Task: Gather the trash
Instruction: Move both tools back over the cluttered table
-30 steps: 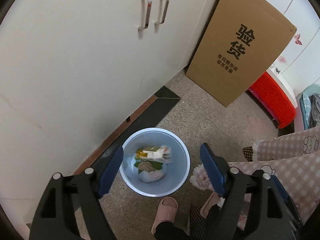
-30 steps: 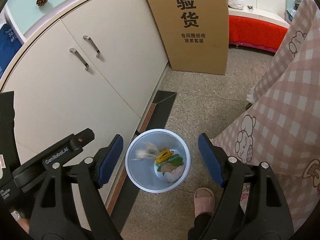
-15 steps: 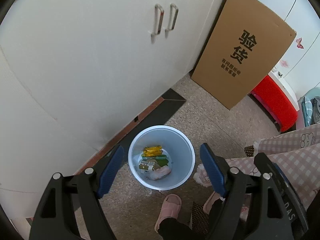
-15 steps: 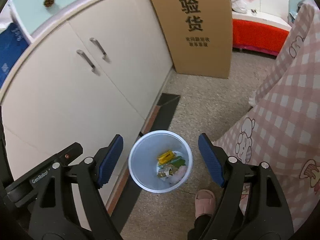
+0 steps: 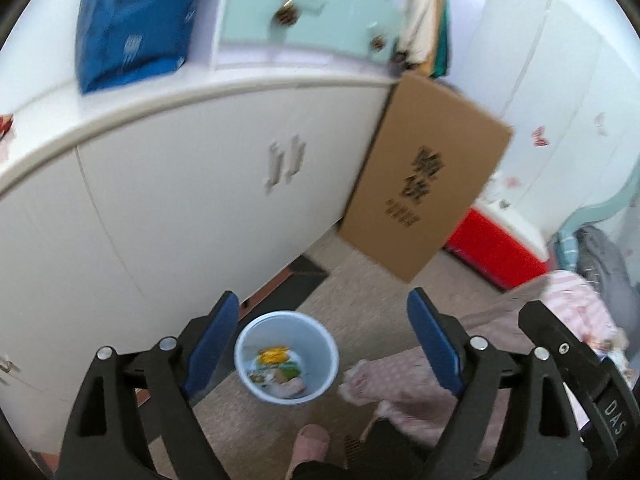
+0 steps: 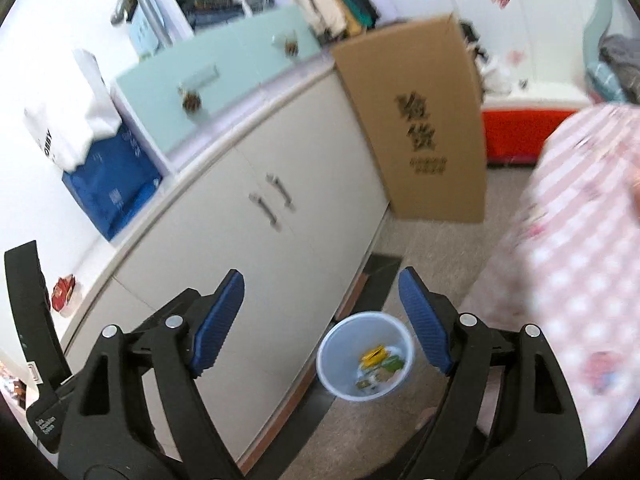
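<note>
Both sets of jaws gaped empty over the blue bin at 6 o'clock; could easily miss the red wrapper on the bench, blurry views.

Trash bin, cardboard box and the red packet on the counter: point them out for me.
trash bin [image 5: 320,334]: left wrist view, on the bare inner wall below the far rim.
cardboard box [image 6: 424,92]: right wrist view, on the plain front face above the print.
red packet [image 6: 63,290]: right wrist view, on its middle; blurred.
</note>
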{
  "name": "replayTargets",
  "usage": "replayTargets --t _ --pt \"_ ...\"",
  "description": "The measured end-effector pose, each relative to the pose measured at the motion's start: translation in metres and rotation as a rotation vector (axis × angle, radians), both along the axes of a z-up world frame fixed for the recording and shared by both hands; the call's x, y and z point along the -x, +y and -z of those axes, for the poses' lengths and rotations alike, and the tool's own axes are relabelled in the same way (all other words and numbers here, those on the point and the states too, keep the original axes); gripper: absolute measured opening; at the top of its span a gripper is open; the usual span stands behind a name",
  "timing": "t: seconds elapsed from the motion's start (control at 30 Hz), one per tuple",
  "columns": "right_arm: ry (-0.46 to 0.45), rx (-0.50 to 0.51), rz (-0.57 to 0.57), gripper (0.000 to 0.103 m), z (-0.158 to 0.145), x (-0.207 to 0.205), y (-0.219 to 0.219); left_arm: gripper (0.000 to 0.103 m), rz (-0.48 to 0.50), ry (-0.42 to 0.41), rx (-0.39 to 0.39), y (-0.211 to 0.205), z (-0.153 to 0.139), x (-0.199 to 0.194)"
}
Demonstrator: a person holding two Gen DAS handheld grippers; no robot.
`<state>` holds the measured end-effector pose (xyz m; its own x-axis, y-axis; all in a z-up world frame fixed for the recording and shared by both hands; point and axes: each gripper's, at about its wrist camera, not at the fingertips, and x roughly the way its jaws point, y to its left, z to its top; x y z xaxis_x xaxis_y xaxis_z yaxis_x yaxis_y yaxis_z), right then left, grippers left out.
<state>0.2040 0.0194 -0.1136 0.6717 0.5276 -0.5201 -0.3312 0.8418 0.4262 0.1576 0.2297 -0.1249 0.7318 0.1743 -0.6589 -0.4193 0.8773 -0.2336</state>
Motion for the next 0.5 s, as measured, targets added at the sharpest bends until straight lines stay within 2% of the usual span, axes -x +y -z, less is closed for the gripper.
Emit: replayTargets --t 0.2,0.37,0.5 --pt "0.001 -0.015 0.115 0.08 -0.022 0.023 -0.08 0.086 0.153 -0.053 -0.029 -0.073 -0.035 0.006" --pt "-0.029 0.023 0.241 0.081 -0.027 0.046 -0.151 0.087 0.336 -0.054 -0.009 -0.146 -0.045 0.002" --pt "-0.055 0.057 0.397 0.082 -0.029 0.067 -0.217 0.086 0.477 -0.021 0.017 -0.214 -0.049 -0.01"
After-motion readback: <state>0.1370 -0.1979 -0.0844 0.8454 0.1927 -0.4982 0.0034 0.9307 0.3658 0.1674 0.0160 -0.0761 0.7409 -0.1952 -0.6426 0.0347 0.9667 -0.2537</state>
